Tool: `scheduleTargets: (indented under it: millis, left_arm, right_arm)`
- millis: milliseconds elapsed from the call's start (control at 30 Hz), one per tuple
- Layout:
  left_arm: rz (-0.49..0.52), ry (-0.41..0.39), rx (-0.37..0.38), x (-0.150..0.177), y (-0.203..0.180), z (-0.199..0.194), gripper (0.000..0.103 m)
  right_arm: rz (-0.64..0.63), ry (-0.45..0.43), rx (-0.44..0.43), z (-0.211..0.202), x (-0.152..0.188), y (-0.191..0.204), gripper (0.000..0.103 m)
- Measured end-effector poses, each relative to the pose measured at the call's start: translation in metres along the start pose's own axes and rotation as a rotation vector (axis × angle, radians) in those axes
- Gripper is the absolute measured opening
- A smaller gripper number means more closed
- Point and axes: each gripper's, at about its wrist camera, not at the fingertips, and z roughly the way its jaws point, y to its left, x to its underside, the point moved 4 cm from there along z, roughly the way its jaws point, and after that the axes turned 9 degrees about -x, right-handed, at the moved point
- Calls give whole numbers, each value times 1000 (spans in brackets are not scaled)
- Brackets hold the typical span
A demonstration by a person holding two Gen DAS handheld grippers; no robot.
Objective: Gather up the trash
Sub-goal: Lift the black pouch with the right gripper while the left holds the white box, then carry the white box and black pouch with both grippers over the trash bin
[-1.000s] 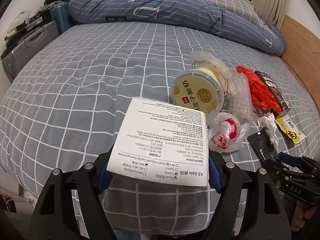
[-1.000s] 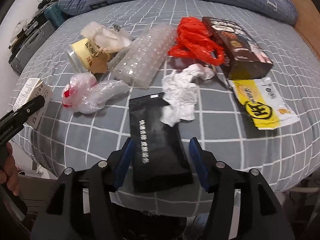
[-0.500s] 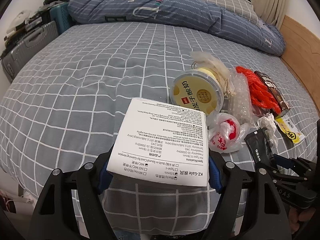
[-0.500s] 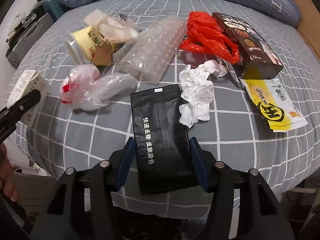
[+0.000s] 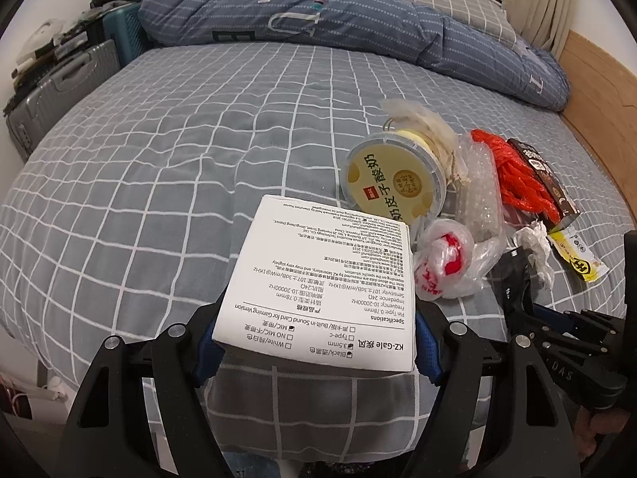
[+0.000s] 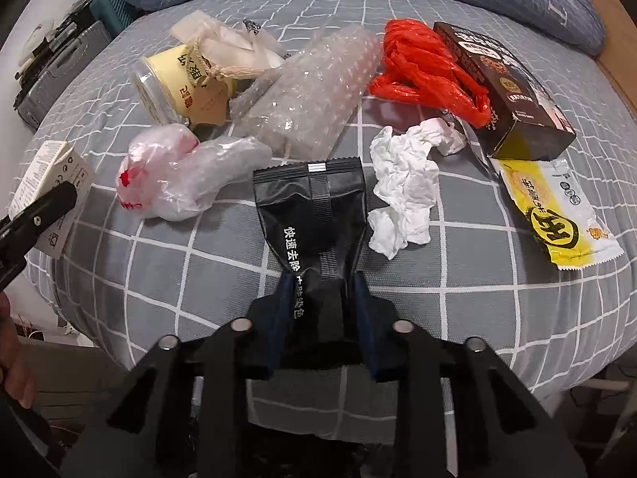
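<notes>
Left gripper (image 5: 316,344) clamped on white box (image 5: 330,279), held over bed edge. Right gripper (image 6: 322,310) closing w/ pads pinching crumpled black pouch (image 6: 314,215) at near end. Grey checked bed (image 6: 458,279) under all. Rest of trash on it, big to small: bubble wrap (image 6: 310,91), dark carton (image 6: 505,91), red bag (image 6: 426,71), yogurt tub (image 6: 171,83), clear bag (image 6: 179,175), yellow wrapper (image 6: 557,215), tissue (image 6: 406,183).
</notes>
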Motion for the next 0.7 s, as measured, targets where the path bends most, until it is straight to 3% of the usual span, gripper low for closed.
scheduleTargets:
  millis: [700]
  left_arm:
    - [-59,-17,-8,41,-1,-47,73]
  right_arm:
    - [-3,-107,-93,-61,34,12,24]
